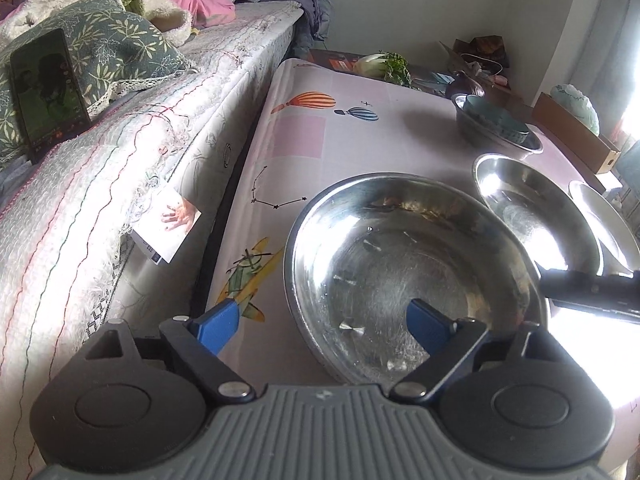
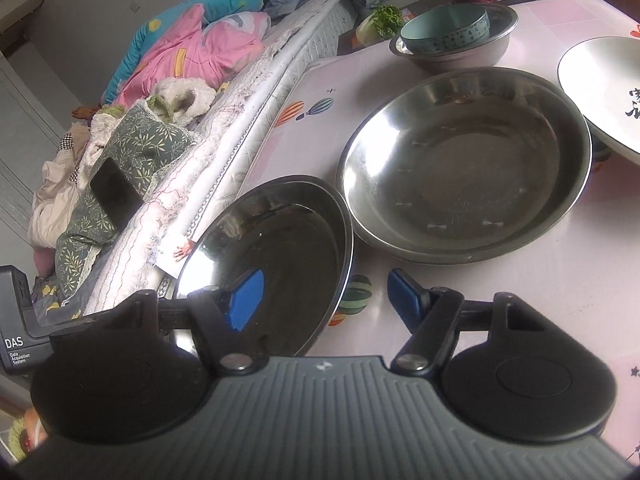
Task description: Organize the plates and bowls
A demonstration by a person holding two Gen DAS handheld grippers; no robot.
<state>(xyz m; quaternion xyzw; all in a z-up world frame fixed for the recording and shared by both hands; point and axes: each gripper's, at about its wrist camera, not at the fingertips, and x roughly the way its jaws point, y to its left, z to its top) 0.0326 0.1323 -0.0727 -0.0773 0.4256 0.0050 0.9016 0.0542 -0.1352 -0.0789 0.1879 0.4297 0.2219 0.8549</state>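
Observation:
A shiny steel plate (image 1: pixel 412 272) sits nearest on the pink tablecloth (image 1: pixel 296 136). My left gripper (image 1: pixel 322 324) is open across its near-left rim, one blue pad inside the plate and one outside. In the right wrist view the same plate (image 2: pixel 276 248) has my open right gripper (image 2: pixel 324 298) across its right rim, the left pad inside. A black finger (image 1: pixel 588 286) of that gripper shows at the plate's right edge. Beyond lie a second, larger steel plate (image 2: pixel 468 160), a white plate (image 2: pixel 608 92) with black writing, and a teal bowl (image 2: pixel 444 30) nested in a steel bowl (image 2: pixel 460 56).
A bed with a quilted mattress (image 1: pixel 120 200) runs along the table's left edge, with a phone (image 1: pixel 48 88) on a leaf-patterned pillow. Leafy greens (image 1: pixel 384 66) and clutter lie at the table's far end. A cardboard box (image 1: pixel 576 132) stands at the far right.

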